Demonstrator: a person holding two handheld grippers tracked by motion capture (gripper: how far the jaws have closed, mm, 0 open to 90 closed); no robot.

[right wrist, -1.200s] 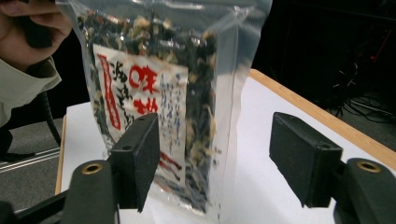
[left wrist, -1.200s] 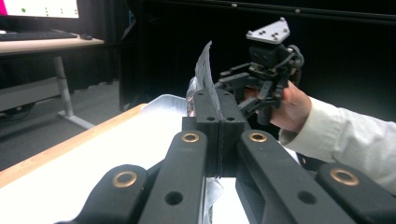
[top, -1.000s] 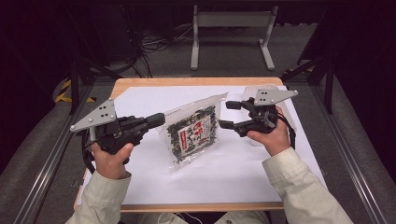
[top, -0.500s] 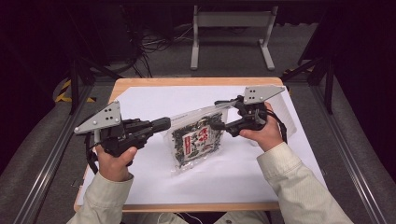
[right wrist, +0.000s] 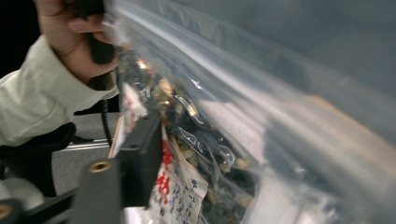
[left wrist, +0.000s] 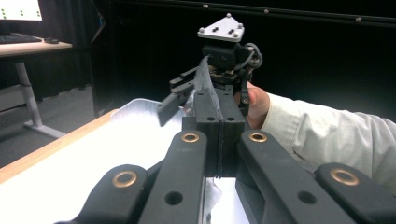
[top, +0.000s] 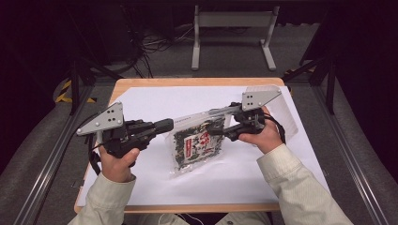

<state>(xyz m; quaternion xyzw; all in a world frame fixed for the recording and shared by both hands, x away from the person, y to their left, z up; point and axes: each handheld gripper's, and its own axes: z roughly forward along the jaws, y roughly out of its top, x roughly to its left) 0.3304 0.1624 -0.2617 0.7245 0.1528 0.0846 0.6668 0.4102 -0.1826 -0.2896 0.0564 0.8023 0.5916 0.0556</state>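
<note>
Both grippers, left gripper [top: 165, 125] and right gripper [top: 217, 131], hold the clear bag [top: 199, 140] above the table [top: 187, 82].

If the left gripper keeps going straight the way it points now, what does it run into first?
The left gripper is already shut on the top edge of the clear snack bag. Straight ahead along that edge, the first solid thing is probably the right gripper, held by the other hand; the depth between them is hard to judge.
</note>
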